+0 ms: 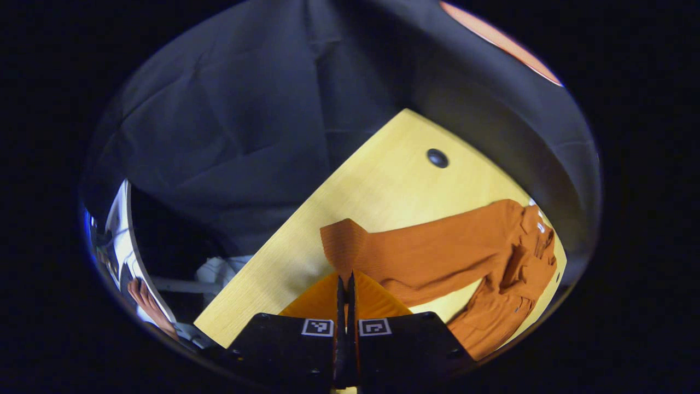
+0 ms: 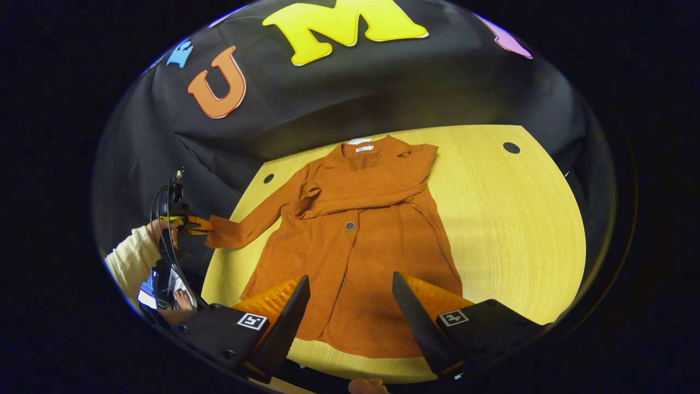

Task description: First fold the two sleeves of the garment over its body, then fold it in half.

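Observation:
An orange coat [image 2: 355, 246] lies flat on the yellow table [image 2: 503, 219], collar toward the far wall. One sleeve [image 2: 372, 189] is folded across the chest. The other sleeve [image 2: 257, 216] stretches out to the table's left edge, where my left gripper [image 2: 188, 223], held by a hand, meets its cuff. In the left gripper view that sleeve [image 1: 426, 246] runs away from the gripper toward the bunched coat body [image 1: 514, 273], and my left gripper [image 1: 345, 280] is shut with its tips at the cuff edge. My right gripper [image 2: 350, 278] hangs open above the coat's hem, nothing between its fingers.
The table has round cable holes [image 2: 511, 148] [image 2: 268, 178] near its far corners. Bare tabletop [image 1: 377, 175] lies to the coat's right. A person's cream sleeve [image 2: 128, 257] sits off the table's left edge. Black cloth walls stand close behind the table.

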Tool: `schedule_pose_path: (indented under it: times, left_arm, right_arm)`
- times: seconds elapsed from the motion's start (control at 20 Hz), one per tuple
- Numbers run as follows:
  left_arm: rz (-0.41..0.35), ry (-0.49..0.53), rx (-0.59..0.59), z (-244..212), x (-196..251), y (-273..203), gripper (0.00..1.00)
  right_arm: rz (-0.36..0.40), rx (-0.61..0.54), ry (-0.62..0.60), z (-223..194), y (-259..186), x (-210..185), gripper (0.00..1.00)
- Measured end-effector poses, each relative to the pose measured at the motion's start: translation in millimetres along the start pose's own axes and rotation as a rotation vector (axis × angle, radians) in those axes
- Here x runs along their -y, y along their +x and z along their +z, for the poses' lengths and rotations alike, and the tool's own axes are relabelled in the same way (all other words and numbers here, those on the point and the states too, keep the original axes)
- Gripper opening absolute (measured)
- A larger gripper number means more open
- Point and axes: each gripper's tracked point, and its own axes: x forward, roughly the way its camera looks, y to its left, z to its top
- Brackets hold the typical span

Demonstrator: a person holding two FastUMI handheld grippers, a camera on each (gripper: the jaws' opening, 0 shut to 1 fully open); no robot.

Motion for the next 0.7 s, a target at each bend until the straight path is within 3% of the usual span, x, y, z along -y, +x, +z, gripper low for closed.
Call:
schedule_pose_path:
  times: [0.3, 0.7]
  left_arm:
    - [-0.173, 0.192, 0.091, 21.1, 144.9, -41.8, 0.03]
    - [-0.337, 0.462, 0.114, -3.7, 331.4, -87.7, 0.03]
  right_arm:
    - [0.0, 0.012, 0.034, -0.8, -12.7, 24.3, 0.97]
    - [-0.037, 0.064, 0.102, 11.1, -39.2, 76.3, 0.97]
